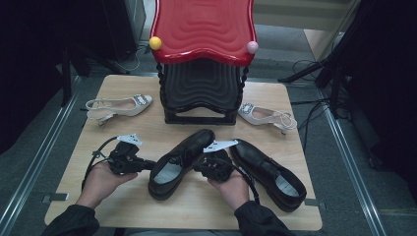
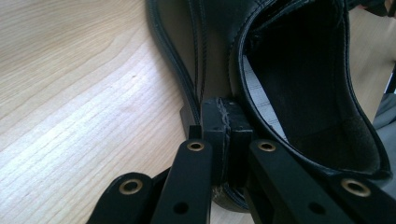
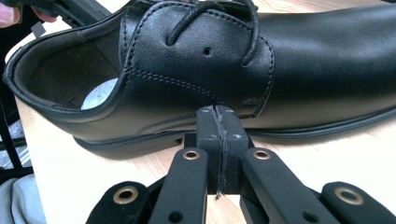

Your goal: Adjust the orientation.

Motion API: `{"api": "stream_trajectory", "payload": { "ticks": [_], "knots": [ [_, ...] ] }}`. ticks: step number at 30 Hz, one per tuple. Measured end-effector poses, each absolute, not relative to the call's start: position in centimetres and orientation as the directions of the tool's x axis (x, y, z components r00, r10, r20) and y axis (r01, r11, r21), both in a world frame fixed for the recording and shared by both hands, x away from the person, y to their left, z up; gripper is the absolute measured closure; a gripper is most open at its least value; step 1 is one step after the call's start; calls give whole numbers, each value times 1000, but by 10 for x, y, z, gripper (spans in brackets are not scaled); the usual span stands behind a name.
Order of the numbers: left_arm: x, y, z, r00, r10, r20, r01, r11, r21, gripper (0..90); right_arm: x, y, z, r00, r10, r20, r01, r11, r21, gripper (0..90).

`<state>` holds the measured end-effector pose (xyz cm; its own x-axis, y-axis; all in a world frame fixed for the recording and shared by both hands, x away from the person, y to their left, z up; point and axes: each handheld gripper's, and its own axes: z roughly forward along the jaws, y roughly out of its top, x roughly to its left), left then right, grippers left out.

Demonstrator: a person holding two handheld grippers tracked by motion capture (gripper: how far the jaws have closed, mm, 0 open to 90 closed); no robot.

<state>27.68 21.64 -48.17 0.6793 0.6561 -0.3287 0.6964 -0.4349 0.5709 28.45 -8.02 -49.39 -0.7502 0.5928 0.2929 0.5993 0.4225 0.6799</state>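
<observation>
**Two closed claws press against a black shoe from either side**

A wooden desk (image 1: pixel 123 91) is seen from above. A person's forearms enter from the bottom edge, each hand holding a claw. Between the two claws lies a black leather lace-up shoe (image 1: pixel 179 160), near the middle of the desk toward the person's side.

The left claw (image 1: pixel 147 163) has its jaws shut together, nothing between them. In the left claw's own view, its tips meet the shoe's outer side at the heel end, beside the opening. The right claw (image 1: pixel 199 166) is likewise shut and empty. In its own view, its tips rest against the shoe's side just below the laces (image 3: pixel 210 18), low near the sole.

The shoe sits flat on its sole. Its long axis runs diagonally: the heel points toward the person and to the left, the toe points away and to the right, toward a red and black shoe rack (image 1: pixel 204 59) at the far edge.

The shoe looks moderately heavy, with a stiff sole and heel, while the smooth leather upper probably gives under pressure and may slip. The firm collar rim at the heel, or the sole edge, seems the best place to grip.

A matching black shoe (image 1: pixel 268 172) lies to the right. Two pale slingback heels rest farther back, one left (image 1: pixel 118 105) and one right (image 1: pixel 265 117) of the rack.
</observation>
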Motion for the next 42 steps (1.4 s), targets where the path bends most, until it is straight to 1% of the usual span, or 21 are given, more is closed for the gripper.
{"api": "stream_trajectory", "payload": {
  "ticks": [11,15,24,26,32,37,40,42],
  "knots": [
    [273,210,-482,684,644,-342,697,-438,568,900,287,-84,-493,-747,598,292,604,425,675,900],
    [271,204,-483,696,620,-362,692,-444,569,900,289,-88,-492,-738,609,292,612,419,671,900],
    [266,193,-483,716,599,-358,675,-465,573,900,294,-93,-491,-726,622,294,623,412,665,900],
    [265,190,-484,721,585,-371,674,-465,574,900,295,-95,-491,-721,629,292,626,408,665,900],
    [263,188,-486,733,568,-374,663,-476,578,900,299,-92,-489,-721,635,276,624,423,657,900],
    [261,184,-485,733,572,-367,662,-475,581,899,300,-93,-489,-713,643,281,631,413,656,899],
    [261,182,-486,732,569,-374,664,-474,578,888,300,-95,-490,-711,645,281,632,410,658,882],
    [261,182,-485,733,571,-369,662,-478,577,861,300,-97,-489,-711,645,280,630,409,660,845]
  ]
}}
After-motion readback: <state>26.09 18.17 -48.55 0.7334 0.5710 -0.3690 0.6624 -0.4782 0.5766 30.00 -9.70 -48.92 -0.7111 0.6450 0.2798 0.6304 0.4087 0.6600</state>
